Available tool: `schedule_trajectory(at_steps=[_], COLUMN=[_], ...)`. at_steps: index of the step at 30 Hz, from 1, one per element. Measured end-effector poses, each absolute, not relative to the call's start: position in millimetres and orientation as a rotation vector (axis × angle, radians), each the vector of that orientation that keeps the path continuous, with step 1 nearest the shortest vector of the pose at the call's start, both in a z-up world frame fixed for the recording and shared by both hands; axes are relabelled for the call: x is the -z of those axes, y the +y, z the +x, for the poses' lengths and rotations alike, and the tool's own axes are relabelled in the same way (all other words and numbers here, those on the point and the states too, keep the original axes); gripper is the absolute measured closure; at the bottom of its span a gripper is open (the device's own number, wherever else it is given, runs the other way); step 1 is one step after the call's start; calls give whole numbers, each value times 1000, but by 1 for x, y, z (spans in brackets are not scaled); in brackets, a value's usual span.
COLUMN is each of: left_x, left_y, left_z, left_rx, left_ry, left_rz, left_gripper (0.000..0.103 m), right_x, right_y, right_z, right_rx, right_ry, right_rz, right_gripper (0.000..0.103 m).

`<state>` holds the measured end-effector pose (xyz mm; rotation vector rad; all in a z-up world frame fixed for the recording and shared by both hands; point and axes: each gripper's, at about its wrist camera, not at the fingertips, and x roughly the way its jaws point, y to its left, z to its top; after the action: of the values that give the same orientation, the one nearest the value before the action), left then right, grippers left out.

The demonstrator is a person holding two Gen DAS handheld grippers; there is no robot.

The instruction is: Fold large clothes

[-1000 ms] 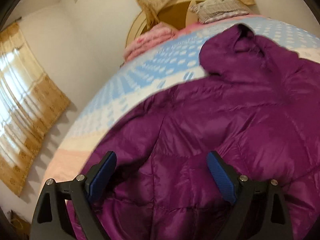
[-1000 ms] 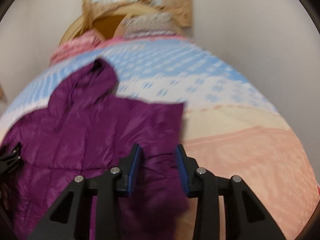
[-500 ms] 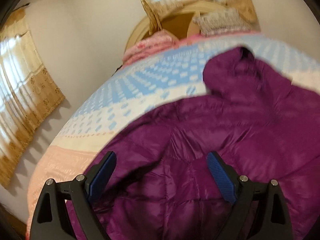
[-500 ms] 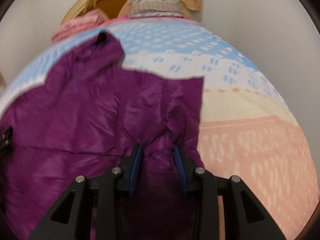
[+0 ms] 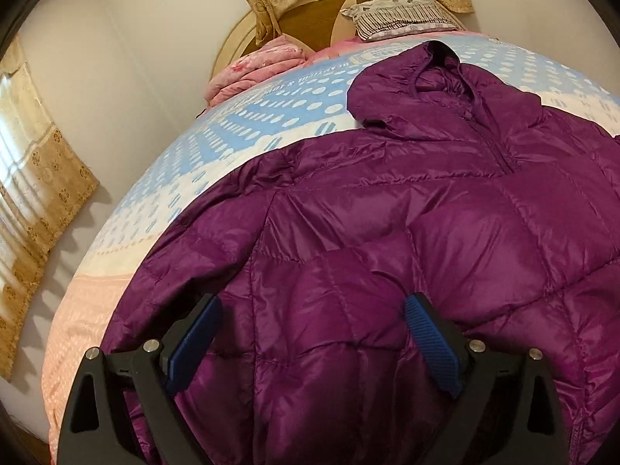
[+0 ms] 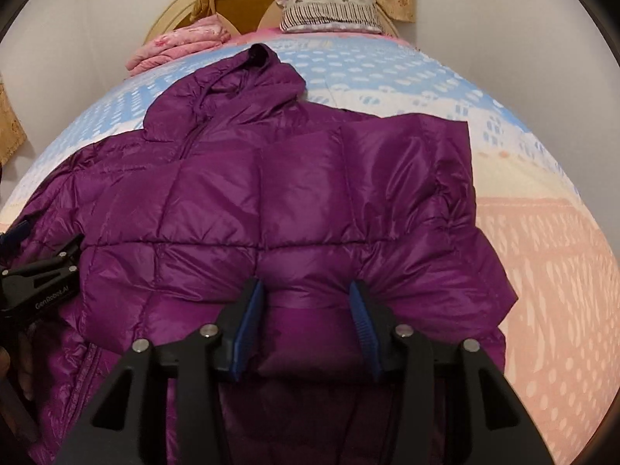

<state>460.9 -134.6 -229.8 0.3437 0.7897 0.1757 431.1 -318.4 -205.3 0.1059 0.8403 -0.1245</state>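
A purple hooded puffer jacket [image 5: 387, 232] lies spread on the bed, hood toward the headboard. My left gripper [image 5: 314, 310] hovers open over its left side, with quilted fabric below the wide-apart pads and nothing pinched. In the right wrist view the jacket [image 6: 271, 193] has its right sleeve [image 6: 438, 162] folded up along its edge. My right gripper [image 6: 306, 290] has a puffy fold of the jacket between its pads. The jaws are opening, and fabric still bunches against both pads. The left gripper [image 6: 38, 271] shows at the left edge of that view.
The bedspread [image 6: 542, 252] is blue-dotted at the far end and peach at the near end. A folded pink blanket [image 6: 178, 44] and a striped pillow [image 6: 329, 11] lie by the round headboard [image 5: 310, 19]. A gold curtain [image 5: 42, 193] hangs on the left, and a white wall runs close along the right.
My right gripper came in over the jacket with the fabric in it, and its jaws have widened. The left gripper stayed open while its view swung a little over the jacket.
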Motion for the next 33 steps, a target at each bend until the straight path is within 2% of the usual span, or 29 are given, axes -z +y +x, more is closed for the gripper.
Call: schedule_trajectory(at_steps=[33], left_x=[229], left_y=[-129], left_z=[460], left_rx=[-152], left_ry=[797], left_rz=[314], left_gripper=[6], right_x=[208], right_y=[-311], right_z=[430], right_rx=[150], right_ry=[823], right_rz=[57], right_gripper=[52])
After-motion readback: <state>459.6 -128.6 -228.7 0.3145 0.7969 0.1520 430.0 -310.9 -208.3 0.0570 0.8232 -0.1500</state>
